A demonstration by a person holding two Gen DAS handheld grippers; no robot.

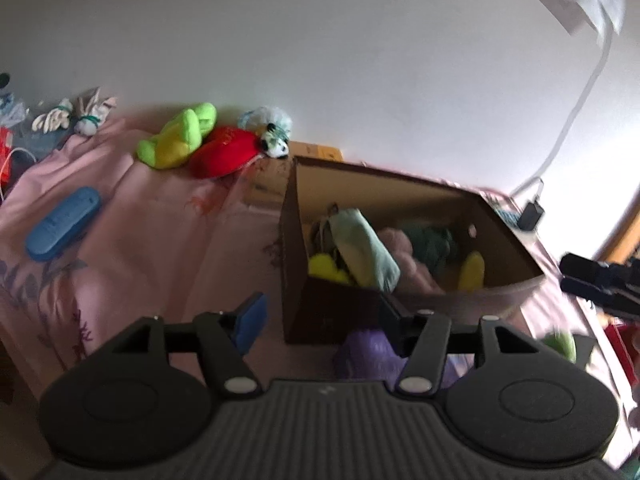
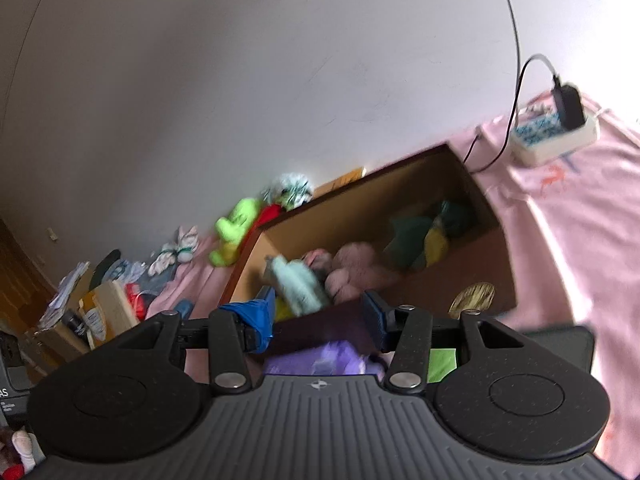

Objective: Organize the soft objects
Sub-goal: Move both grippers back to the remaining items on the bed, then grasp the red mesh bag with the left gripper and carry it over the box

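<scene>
Both my tongs spread, empty: left gripper (image 1: 320, 320), right gripper (image 2: 320, 314). Purple plush (image 2: 320, 358) below looks light, squashy; I'd pinch mid-body, then cardboard box (image 1: 296, 264).

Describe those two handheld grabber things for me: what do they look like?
Both look alike: a black ribbed plastic body with two round discs at its sides and black linkage arms pinned with silver rivets. The left gripper and right gripper each have two fingers with blue pads. The right body bears a small round emblem. No cables or sleeves show.
</scene>
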